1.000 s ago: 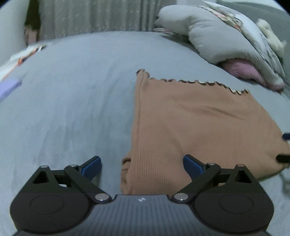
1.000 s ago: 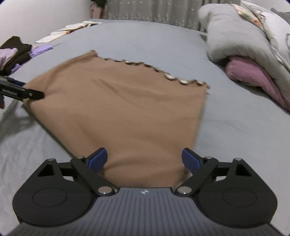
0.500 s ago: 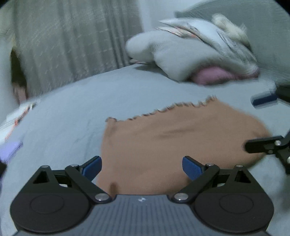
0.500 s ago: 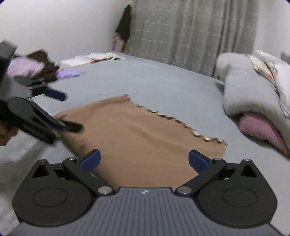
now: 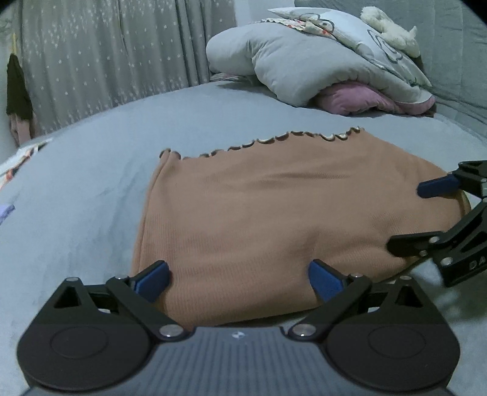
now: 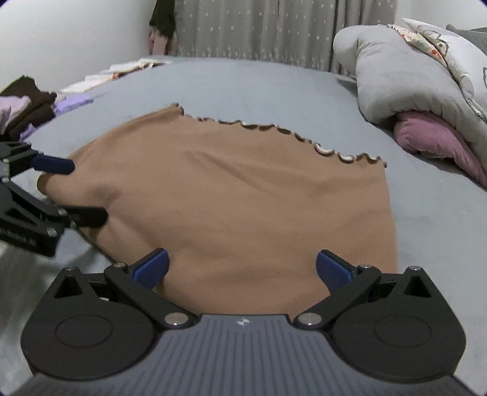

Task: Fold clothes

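Observation:
A brown ribbed garment lies flat on the grey bed, its ruffled hem at the far side. My left gripper is open and low over the near edge, with cloth lying between its blue pads. My right gripper is open too and straddles the near edge of the same garment. Each shows in the other's view: the right gripper open at the garment's right end, the left gripper open at its left end. Neither holds the cloth.
A bundled grey duvet over a pink pillow sits at the far right of the bed. Folded dark and lilac clothes and papers lie at the far left. A curtain hangs behind the bed.
Both grippers lifted and tilted up, then came back down to the garment's near edge, turned slightly toward each other. Both stayed open. The garment has not moved.

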`<act>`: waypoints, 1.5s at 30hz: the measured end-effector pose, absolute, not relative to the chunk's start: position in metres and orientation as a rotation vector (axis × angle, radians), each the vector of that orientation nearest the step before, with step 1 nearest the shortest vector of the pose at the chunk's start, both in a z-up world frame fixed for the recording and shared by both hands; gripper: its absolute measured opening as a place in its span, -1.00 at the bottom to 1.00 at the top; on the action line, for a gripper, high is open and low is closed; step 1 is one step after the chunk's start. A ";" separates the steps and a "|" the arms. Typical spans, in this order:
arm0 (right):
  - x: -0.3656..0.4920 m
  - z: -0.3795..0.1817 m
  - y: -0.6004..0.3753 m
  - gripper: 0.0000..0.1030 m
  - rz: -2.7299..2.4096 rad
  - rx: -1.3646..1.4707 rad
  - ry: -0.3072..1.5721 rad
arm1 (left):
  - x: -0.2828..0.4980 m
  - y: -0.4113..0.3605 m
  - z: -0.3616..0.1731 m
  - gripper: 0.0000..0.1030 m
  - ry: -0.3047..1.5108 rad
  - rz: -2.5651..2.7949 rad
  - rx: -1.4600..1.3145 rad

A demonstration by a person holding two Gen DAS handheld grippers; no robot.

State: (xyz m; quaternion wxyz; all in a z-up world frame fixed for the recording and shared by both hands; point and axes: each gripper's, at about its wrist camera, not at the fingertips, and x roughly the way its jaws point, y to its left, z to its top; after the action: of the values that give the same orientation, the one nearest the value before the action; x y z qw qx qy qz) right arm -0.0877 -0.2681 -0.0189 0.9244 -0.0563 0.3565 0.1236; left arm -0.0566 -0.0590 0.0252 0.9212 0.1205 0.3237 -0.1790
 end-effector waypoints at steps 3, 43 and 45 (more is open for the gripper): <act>-0.092 -0.016 -0.283 1.00 0.267 -0.090 0.759 | -0.056 -0.059 0.025 0.93 0.671 -0.368 0.239; -0.098 -0.034 -0.418 1.00 0.250 0.853 0.901 | -0.036 0.010 0.051 0.93 0.883 -0.245 -0.274; -0.099 -0.038 -0.414 1.00 0.235 0.870 0.875 | -0.032 0.013 0.045 0.93 0.909 -0.240 -0.307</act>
State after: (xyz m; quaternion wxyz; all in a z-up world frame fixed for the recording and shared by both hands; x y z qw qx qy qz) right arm -0.0992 -0.4141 -0.0382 0.8092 0.4068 0.4094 0.1099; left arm -0.0319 0.0125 0.0455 0.8802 -0.1472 0.4363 -0.1152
